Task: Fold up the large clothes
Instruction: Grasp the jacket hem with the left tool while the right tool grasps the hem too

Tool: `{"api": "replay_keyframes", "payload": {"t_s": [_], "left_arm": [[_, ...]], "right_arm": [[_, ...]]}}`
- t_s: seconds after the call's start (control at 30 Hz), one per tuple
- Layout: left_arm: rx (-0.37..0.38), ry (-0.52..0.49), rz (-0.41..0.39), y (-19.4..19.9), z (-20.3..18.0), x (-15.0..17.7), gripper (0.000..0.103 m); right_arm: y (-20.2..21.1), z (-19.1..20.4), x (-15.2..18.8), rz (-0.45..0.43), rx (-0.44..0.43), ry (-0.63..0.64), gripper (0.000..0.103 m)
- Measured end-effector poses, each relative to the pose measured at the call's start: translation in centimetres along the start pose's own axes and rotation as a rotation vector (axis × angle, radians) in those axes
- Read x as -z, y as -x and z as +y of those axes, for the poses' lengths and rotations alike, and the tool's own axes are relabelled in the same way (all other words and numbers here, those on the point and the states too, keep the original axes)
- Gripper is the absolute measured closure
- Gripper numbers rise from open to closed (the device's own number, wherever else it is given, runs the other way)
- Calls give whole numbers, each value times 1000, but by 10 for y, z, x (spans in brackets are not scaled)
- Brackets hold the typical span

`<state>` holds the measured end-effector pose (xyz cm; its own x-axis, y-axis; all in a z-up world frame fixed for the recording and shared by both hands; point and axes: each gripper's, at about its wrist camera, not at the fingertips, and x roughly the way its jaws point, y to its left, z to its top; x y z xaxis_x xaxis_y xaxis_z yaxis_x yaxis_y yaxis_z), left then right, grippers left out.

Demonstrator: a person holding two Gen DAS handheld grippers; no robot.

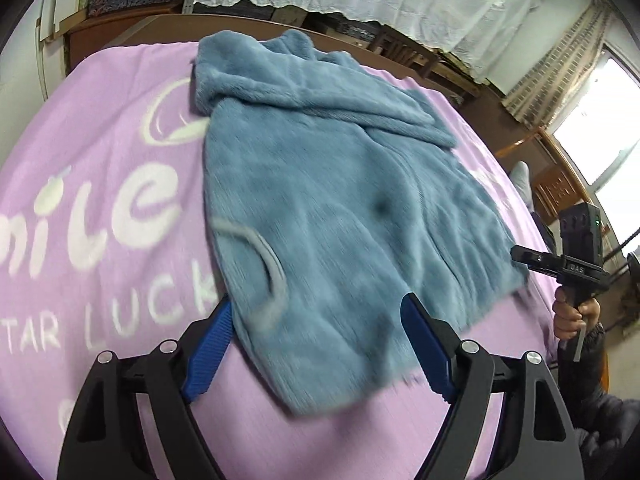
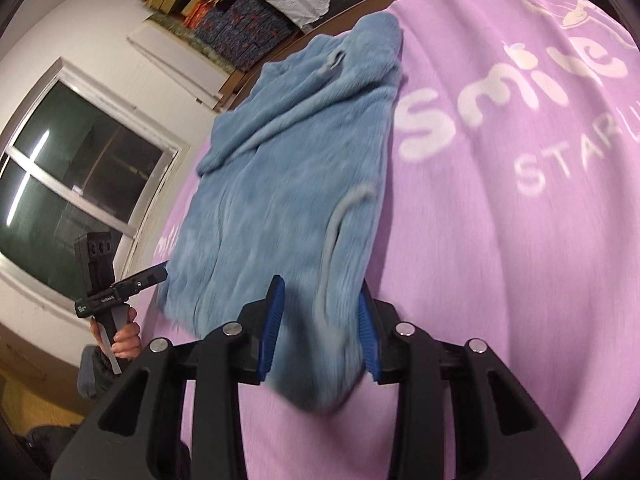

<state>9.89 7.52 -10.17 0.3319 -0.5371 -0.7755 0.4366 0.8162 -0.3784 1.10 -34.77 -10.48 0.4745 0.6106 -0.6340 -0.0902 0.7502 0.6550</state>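
A fluffy blue garment lies spread on a purple blanket, hood end far from me, with a grey trim loop on it. My left gripper hovers over the near hem with its jaws wide open, and the fabric passes under the blue pads. In the right wrist view the blue garment runs between the pads of my right gripper. Those jaws stand partly apart around a hem corner, and I see no pinch. Each gripper shows in the other's view: right gripper, left gripper.
The blanket carries large white lettering beside the garment. A wooden bed frame edges the far side. A window and stacked boxes are behind. A person's hand holds the other gripper's handle at the bed's edge.
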Motion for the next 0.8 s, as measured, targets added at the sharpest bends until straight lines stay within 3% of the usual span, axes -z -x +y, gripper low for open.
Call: {"api": "replay_keyframes", "payload": {"t_s": [0.1,0.17,0.2,0.23,0.27,0.53,0.8], "left_arm": [[-5,-13,-13,0,-4,5,25],[-20,-25,-24,-2,-4,5,48],[-30,-26,-28,-1,-4,6,54],[-25,-20,-27,-1,-3,6,72],[-9,-1,-11,-5,0,4,83],[-8,31,-37,6,6,2,89],[-15,1,-126,31,-6,-31,89]], "right_arm": [[5,4,14,10,-15,12,68],[5,6,19,11,-26,21,68],[5,7,21,8,-24,24,71],[4,7,21,6,-21,24,82],[1,6,20,13,-16,20,85],[12,9,20,-28,-45,25,89],[29,26,-8,-102,-123,52,89]]}}
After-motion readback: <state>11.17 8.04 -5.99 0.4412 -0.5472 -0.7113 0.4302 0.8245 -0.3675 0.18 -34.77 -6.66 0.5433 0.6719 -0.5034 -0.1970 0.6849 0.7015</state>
